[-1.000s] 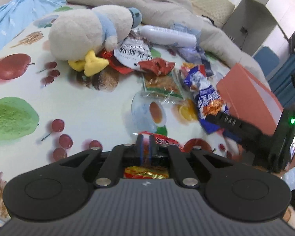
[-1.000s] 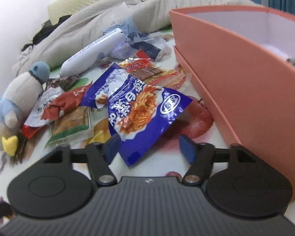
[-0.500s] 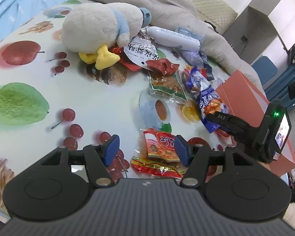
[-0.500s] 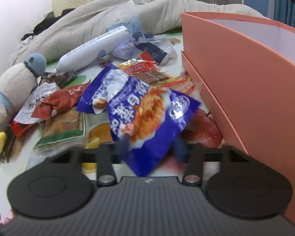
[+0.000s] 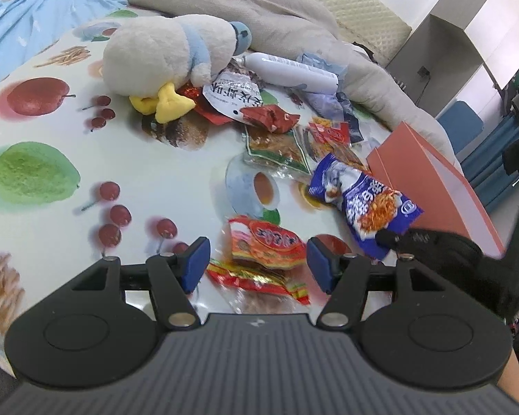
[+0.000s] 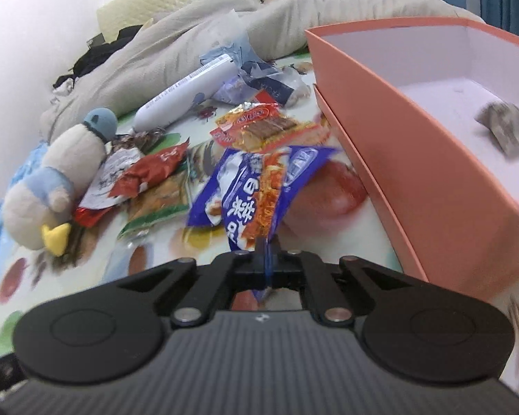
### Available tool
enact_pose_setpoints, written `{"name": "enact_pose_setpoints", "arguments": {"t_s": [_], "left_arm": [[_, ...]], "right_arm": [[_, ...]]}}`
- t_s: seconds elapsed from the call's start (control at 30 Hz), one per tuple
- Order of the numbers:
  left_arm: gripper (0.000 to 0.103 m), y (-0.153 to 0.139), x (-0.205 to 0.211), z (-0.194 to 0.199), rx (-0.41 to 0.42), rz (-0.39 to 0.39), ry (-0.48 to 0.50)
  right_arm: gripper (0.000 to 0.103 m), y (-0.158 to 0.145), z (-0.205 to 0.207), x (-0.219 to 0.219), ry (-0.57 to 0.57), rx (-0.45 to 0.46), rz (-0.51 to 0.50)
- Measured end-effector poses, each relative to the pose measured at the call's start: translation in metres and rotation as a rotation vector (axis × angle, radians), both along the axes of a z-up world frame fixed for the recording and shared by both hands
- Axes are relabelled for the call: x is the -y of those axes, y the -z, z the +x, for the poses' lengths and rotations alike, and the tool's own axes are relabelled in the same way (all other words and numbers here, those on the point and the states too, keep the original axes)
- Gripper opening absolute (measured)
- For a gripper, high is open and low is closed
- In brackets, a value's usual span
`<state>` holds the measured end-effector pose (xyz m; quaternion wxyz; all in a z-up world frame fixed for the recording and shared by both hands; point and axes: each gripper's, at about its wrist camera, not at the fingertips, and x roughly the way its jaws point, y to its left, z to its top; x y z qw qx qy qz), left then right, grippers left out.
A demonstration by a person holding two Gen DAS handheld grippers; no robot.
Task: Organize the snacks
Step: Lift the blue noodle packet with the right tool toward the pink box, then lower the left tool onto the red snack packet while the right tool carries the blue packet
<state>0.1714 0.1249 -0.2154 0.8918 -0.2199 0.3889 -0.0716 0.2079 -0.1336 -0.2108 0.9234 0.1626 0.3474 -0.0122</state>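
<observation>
Right wrist view: blue noodle packet pinched, red packet between open left fingers

Right wrist view shows the right gripper (image 6: pixel 264 259) clamped on the lower edge of the blue noodle snack packet (image 6: pixel 256 190), lifted off the fruit-print tablecloth (image 6: pixel 328 193) just beside the orange box (image 6: pixel 415 173). One small grey packet (image 6: pixel 507 133) lies inside that box. From the left wrist, the left gripper (image 5: pixel 256 264) stands wide open, the red snack packet (image 5: pixel 266 245) lying on the cloth between its blue pads (image 5: pixel 195 263), untouched.
</observation>
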Motion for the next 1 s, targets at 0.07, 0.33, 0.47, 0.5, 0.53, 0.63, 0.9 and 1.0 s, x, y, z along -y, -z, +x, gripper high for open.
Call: {"name": "enact_pose_setpoints", "arguments": {"t_s": [0.07, 0.33, 0.47, 0.5, 0.53, 0.63, 0.9, 1.0], "left_arm": [[0.067, 0.0, 0.006, -0.003, -0.003, 0.005, -0.003], [0.067, -0.005, 0.027, -0.022, -0.012, 0.027, 0.033], [0.067, -0.005, 0.033, -0.029, -0.025, 0.045, 0.041], [0.067, -0.005, 0.034, -0.03, -0.028, 0.048, 0.042], [0.067, -0.005, 0.035, -0.031, -0.03, 0.05, 0.044], [0.067, -0.006, 0.037, -0.033, -0.032, 0.063, 0.045], [0.067, -0.006, 0.041, -0.032, -0.012, 0.111, 0.006], [0.067, -0.004, 0.037, -0.028, -0.019, 0.113, -0.003]], "right_arm": [[0.003, -0.003, -0.011, 0.0, 0.0, 0.004, 0.002], [0.003, -0.005, -0.043, 0.011, -0.018, -0.041, 0.019], [0.003, -0.007, -0.058, 0.016, -0.046, -0.049, 0.027], [0.003, -0.007, -0.064, 0.017, -0.058, -0.055, 0.028], [0.003, -0.007, -0.068, 0.017, -0.071, -0.066, 0.017], [0.003, -0.006, -0.081, 0.021, -0.104, -0.112, 0.008], [0.007, 0.0, -0.105, 0.038, -0.167, -0.158, 0.025], [0.011, -0.002, -0.107, 0.039, -0.203, -0.159, -0.002]]}}
